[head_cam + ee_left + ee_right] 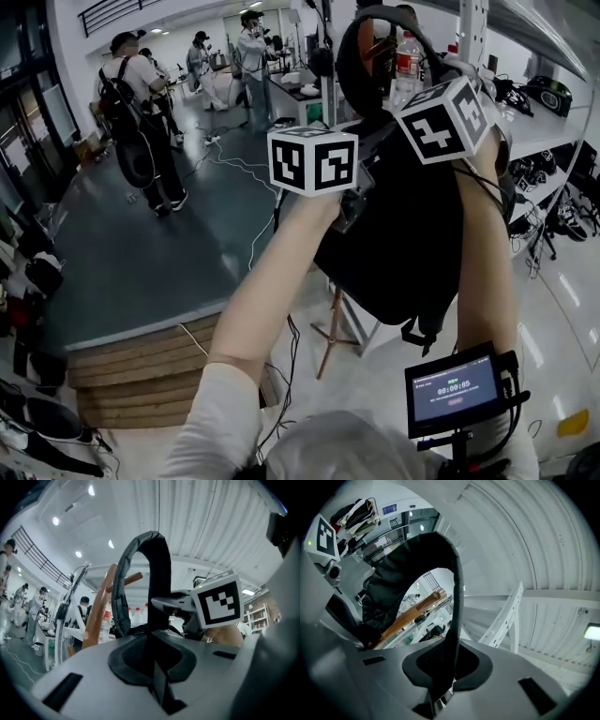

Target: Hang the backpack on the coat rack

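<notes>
A dark grey raised floor (141,272) is spreading across the left of the head view, ending toward the camera in pale wooden steps (141,361). Thin white cables (246,169) are lying looped on it, and several people (141,122) are standing on it farther back. Black bags (37,272) are sitting along its left edge. To the right, a glossy white floor (562,300) is carrying the splayed legs of a wooden coat rack (330,333), with a black cable (291,366) trailing beside them. A white shelf unit (544,131) is standing at the right, holding dark items too small to identify.
</notes>
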Tool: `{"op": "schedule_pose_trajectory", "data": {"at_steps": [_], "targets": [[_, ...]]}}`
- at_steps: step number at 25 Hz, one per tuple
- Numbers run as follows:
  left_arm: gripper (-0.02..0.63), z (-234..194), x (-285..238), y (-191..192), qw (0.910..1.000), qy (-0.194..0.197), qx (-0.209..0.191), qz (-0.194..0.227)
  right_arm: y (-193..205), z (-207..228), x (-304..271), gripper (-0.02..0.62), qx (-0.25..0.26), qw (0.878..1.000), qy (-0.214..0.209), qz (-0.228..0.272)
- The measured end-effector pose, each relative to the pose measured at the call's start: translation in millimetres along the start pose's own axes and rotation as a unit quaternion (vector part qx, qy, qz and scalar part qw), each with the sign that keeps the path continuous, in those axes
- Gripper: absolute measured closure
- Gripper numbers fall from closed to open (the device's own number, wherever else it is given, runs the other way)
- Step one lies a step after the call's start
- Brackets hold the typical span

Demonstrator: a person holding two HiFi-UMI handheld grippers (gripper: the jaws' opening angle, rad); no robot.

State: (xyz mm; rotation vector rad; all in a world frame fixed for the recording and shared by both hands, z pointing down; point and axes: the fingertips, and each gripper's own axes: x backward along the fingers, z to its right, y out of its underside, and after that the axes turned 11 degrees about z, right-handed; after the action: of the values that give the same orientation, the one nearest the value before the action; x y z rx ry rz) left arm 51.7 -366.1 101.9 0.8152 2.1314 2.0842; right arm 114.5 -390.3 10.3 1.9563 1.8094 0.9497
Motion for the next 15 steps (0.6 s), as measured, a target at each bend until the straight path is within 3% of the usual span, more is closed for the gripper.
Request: {"op": "schedule_pose_trajectory", "data": {"at_steps": [10, 15], "targets": [[0.589, -30, -20, 26, 0.9913, 0.021, 0.129, -0.02, 24, -23, -48, 0.555, 0.061, 0.994, -0.068, -0.064], [0.589, -43, -12, 43, 0.9846, 0.017, 0.172, -0.028, 38, -42, -52, 0.555, 0.071, 0.985, -0.125, -0.092]]}}
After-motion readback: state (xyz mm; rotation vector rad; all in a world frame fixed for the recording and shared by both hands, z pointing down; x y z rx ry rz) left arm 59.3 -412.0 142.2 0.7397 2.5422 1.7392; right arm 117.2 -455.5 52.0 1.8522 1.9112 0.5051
